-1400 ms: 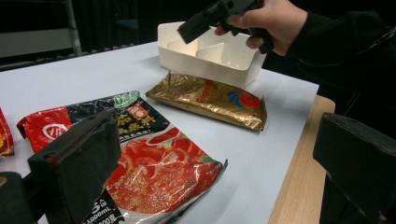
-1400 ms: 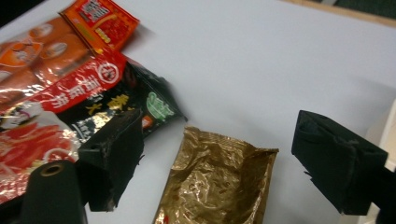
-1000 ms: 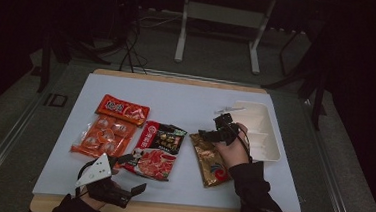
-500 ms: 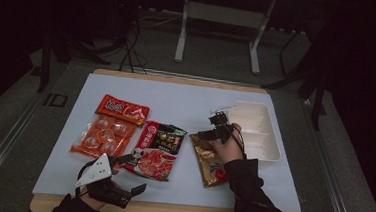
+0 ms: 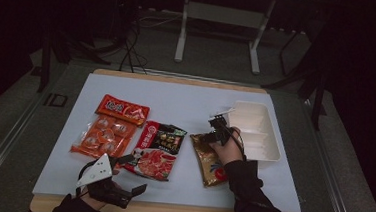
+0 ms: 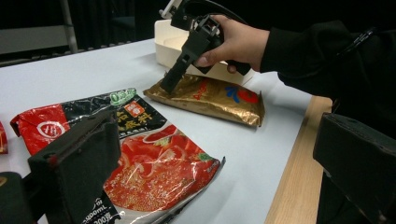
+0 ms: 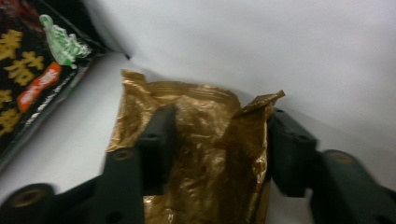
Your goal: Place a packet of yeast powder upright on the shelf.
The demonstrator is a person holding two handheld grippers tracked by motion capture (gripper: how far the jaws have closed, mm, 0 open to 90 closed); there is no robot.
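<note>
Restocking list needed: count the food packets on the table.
4. Two orange packets at the left: upper orange packet, lower orange packet. Red-and-black packet in the middle. Gold packet at right, beside the white tray.

A white-topped table bears four food packets and a tray.

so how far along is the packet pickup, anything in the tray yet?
Nothing looks done: the white tray holds no packet. In hand: the right gripper is down on the gold packet, its jaws just closing around the packet's end, one edge crumpling against a jaw. Left: the red-and-black packet and two orange packets lie flat; the left gripper waits open near the table edge.
</note>
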